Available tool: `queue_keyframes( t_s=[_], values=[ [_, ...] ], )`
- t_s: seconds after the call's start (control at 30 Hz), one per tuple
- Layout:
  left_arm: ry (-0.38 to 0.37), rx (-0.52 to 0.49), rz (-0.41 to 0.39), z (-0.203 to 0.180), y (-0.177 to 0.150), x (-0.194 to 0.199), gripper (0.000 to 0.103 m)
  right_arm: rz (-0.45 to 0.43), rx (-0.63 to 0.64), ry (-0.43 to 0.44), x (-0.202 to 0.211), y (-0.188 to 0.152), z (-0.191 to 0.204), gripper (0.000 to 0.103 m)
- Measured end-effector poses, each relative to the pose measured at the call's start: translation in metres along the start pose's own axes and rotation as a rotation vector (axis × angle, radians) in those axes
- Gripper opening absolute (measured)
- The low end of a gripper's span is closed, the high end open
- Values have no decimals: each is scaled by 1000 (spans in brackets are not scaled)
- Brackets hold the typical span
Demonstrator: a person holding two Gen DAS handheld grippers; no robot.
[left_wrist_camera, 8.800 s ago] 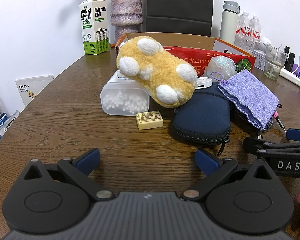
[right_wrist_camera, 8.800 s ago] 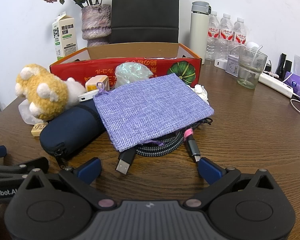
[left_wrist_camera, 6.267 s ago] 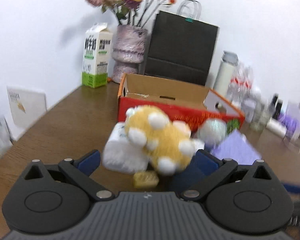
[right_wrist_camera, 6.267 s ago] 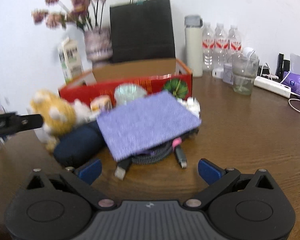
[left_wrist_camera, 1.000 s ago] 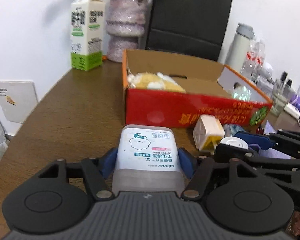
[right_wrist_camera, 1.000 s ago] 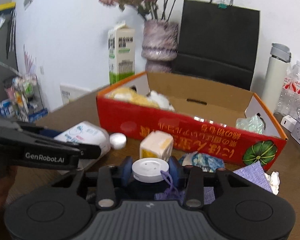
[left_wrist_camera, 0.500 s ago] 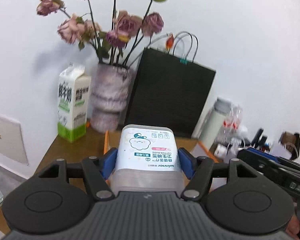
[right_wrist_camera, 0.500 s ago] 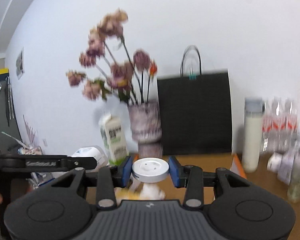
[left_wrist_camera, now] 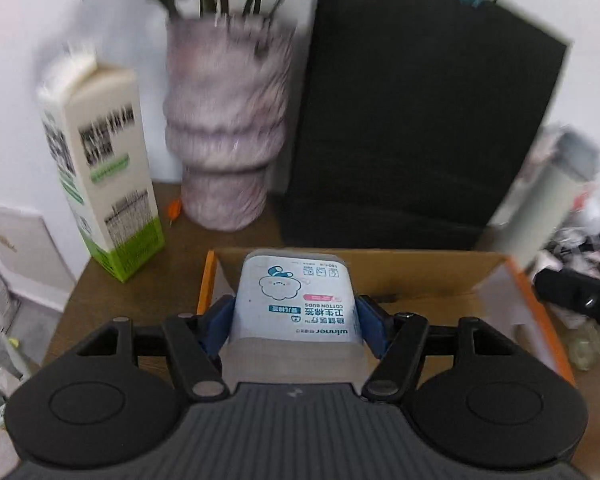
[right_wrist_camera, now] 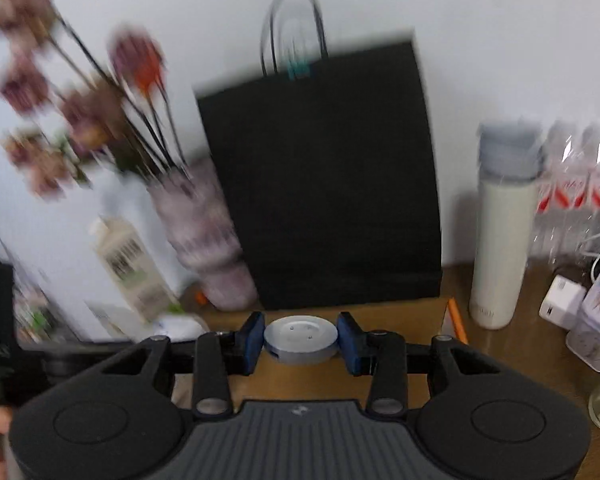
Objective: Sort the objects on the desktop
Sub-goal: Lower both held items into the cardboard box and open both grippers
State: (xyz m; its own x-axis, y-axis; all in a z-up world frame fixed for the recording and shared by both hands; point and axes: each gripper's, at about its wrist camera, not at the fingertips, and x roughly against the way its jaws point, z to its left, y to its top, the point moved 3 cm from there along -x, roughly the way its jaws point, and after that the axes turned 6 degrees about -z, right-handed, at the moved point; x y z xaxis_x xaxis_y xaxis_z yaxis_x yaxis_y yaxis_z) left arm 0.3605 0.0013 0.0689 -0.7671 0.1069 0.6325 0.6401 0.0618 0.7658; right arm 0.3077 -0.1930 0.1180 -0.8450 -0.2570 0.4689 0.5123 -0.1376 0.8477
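Two items are in transit at once. We pinch the cotton bud box (left_wrist_camera: 296,300) across its sides with our left hand-held gripper (left_wrist_camera: 296,316), label up, so it stays level above the open cardboard box (left_wrist_camera: 440,272) near the tabletop's far edge. Our right hand-held gripper (right_wrist_camera: 301,342) clamps the round white puck (right_wrist_camera: 301,340) by its rim, flat side up, over the same carton. Both seem held high to clear the carton's walls before release inside. Behind stand the vase (left_wrist_camera: 228,140), milk carton (left_wrist_camera: 100,176) and black paper bag (left_wrist_camera: 420,120).
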Motion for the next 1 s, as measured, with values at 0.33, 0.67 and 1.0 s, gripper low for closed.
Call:
queue_keyframes(
  t_s=[0.33, 0.67, 1.0],
  values=[
    [103, -100, 32, -6, -16, -59, 68, 196, 89, -100, -125, -45, -4, 38],
    [4, -52, 18, 2, -20, -58, 80, 233, 57, -99, -133, -47, -16, 39],
    [-57, -67, -42, -8, -20, -35, 92, 271, -100, -87, -146, -42, -47, 49]
  ],
)
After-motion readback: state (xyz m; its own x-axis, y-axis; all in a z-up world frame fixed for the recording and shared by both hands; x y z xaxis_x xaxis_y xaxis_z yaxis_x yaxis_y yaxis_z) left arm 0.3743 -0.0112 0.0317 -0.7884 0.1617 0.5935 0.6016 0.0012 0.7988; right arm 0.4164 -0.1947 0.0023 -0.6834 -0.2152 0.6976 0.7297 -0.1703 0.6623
